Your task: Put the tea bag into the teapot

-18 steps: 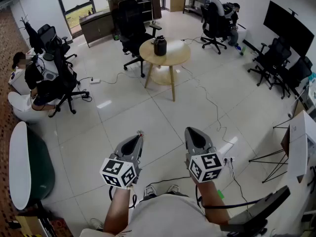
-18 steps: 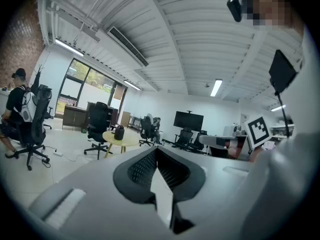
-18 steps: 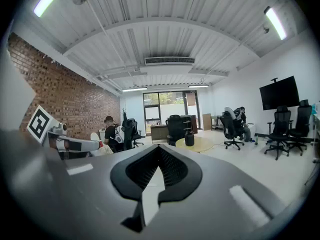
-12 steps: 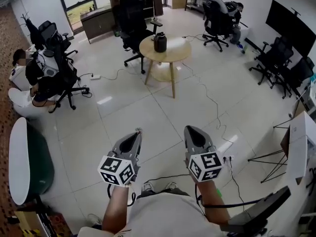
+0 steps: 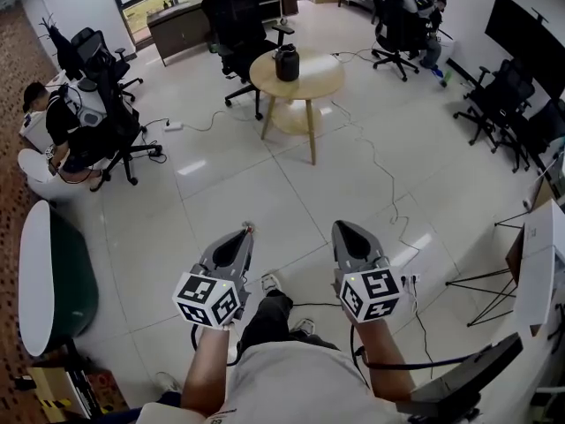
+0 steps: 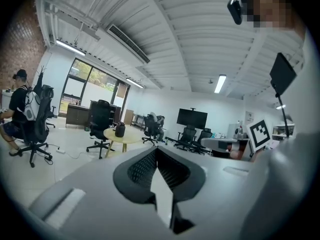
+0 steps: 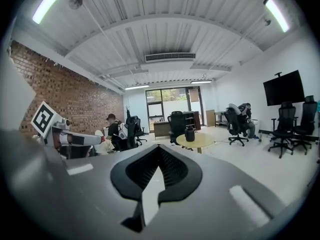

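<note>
The left hand-held gripper (image 6: 156, 148) has its jaws pressed together, with nothing I can make out between them; the right hand-held gripper (image 7: 159, 146) is likewise closed and empty; both are held low and near, above the floor (image 5: 265, 184). The teapot (image 5: 286, 63), a dark pot, stands on the round table (image 5: 320, 85) far ahead, well apart from both. No tea bag shows clearly; a reddish speck (image 5: 250, 227) at the left tips is too small to identify. A tea bag should be light, soft and easily torn; a gentle pinch at its top edge or string seems best.
</note>
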`<act>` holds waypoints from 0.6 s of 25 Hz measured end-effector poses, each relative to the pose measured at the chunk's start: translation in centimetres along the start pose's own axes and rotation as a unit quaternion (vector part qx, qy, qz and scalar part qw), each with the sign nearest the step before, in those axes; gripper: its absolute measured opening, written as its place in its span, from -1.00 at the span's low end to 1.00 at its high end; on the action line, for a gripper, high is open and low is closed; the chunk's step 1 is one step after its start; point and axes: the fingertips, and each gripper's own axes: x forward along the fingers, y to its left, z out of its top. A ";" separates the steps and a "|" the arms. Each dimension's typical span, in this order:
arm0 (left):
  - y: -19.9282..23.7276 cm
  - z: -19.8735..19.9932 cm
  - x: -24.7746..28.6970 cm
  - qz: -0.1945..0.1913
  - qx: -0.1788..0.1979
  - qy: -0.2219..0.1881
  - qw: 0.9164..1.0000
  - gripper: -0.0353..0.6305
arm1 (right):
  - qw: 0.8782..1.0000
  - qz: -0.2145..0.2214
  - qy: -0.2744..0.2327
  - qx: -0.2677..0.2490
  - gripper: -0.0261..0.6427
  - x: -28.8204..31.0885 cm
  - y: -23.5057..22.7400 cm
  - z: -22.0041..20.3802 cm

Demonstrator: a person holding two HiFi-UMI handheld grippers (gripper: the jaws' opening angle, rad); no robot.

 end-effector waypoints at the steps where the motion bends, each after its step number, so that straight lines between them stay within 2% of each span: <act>1: 0.2 -0.1 0.4 0.001 -0.001 0.000 1.000 -0.85 | 1.000 0.000 0.003 0.000 -0.93 0.3 -0.3 -0.3; 9: 4.0 0.4 5.4 -0.003 -0.004 -0.003 1.000 -0.85 | 1.000 -0.013 0.010 -0.004 -0.93 5.1 -2.9 -0.3; 15: 8.4 2.3 11.5 -0.009 -0.004 -0.004 1.000 -0.85 | 1.000 -0.018 0.013 -0.005 -0.93 11.9 -5.5 1.2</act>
